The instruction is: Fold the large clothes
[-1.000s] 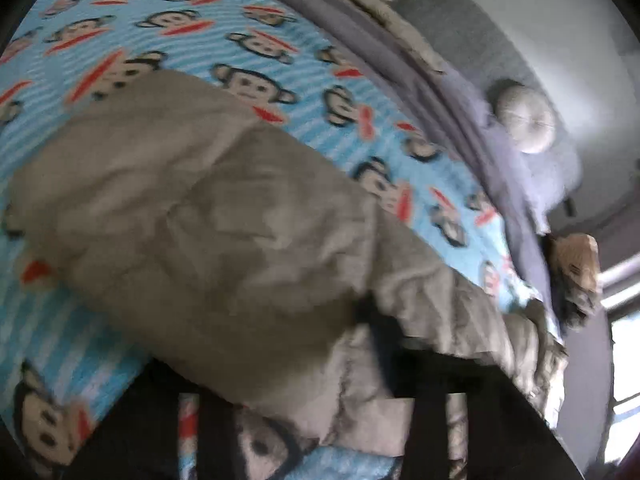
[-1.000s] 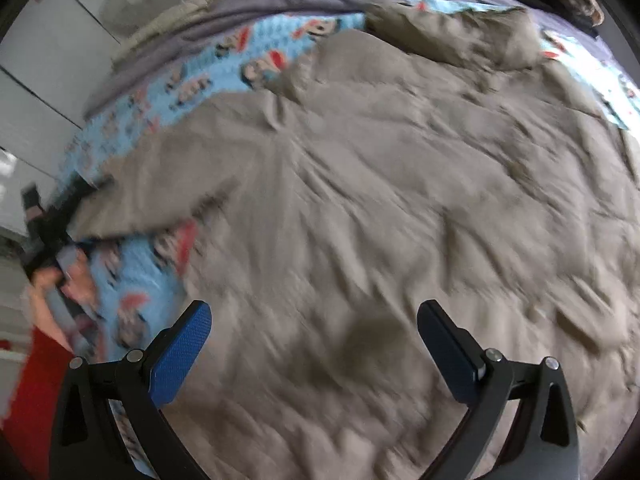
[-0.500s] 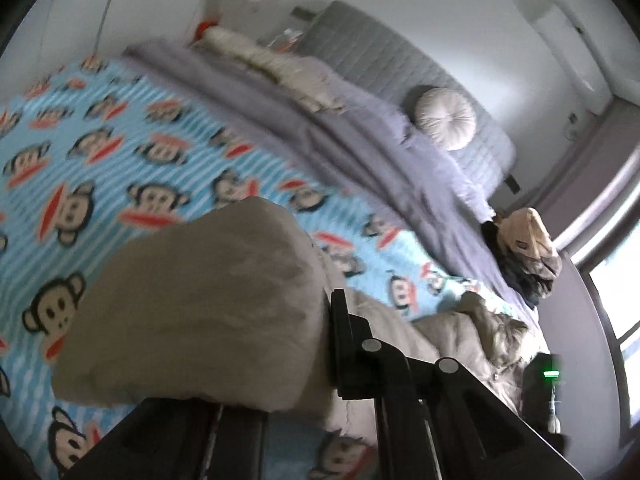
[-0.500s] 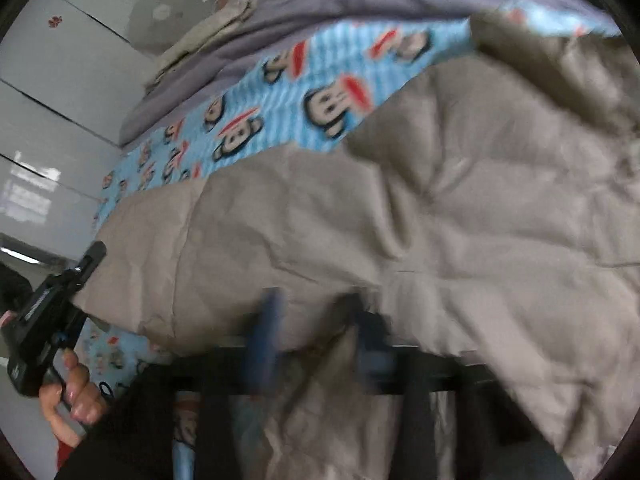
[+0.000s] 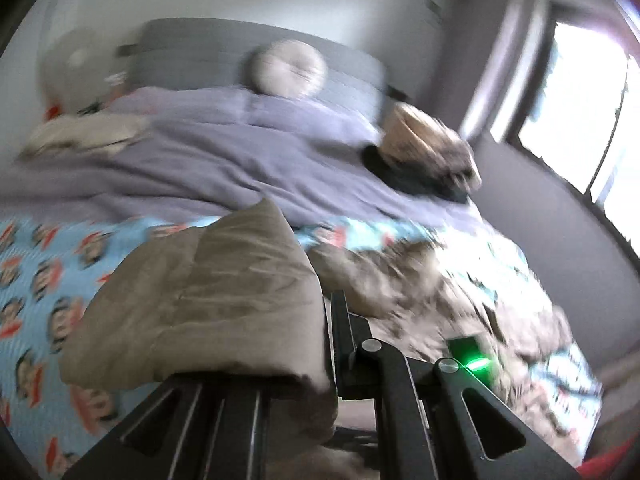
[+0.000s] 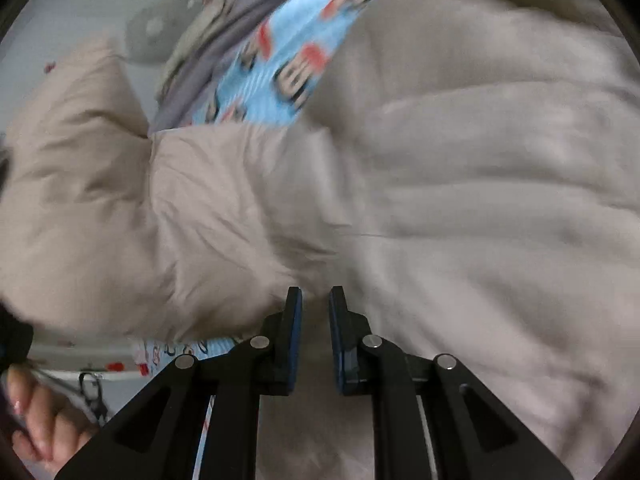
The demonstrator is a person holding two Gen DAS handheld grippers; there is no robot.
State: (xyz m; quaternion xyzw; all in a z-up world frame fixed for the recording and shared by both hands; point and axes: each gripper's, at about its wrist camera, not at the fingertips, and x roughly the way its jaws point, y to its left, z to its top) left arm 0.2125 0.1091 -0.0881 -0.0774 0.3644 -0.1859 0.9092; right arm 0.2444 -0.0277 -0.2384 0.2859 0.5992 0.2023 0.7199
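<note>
Both my jaws pinched the padded coat (image 6: 400,160) above the bed (image 5: 240,160); its slick bulk could slip free mid-fold.

Both wrist views close, angled down; share beige garment (image 5: 208,304), seemingly.

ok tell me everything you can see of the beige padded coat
The beige padded coat is a big, puffy, quilted garment with a matte, creased shell. It lies spread across the monkey-print blue blanket on the bed. One part, seemingly a sleeve, is lifted off the bed, clamped in the left hand-held gripper. The right hand-held gripper is shut on a fold of the body. Both views are blurred, so no zip or label shows.
</note>
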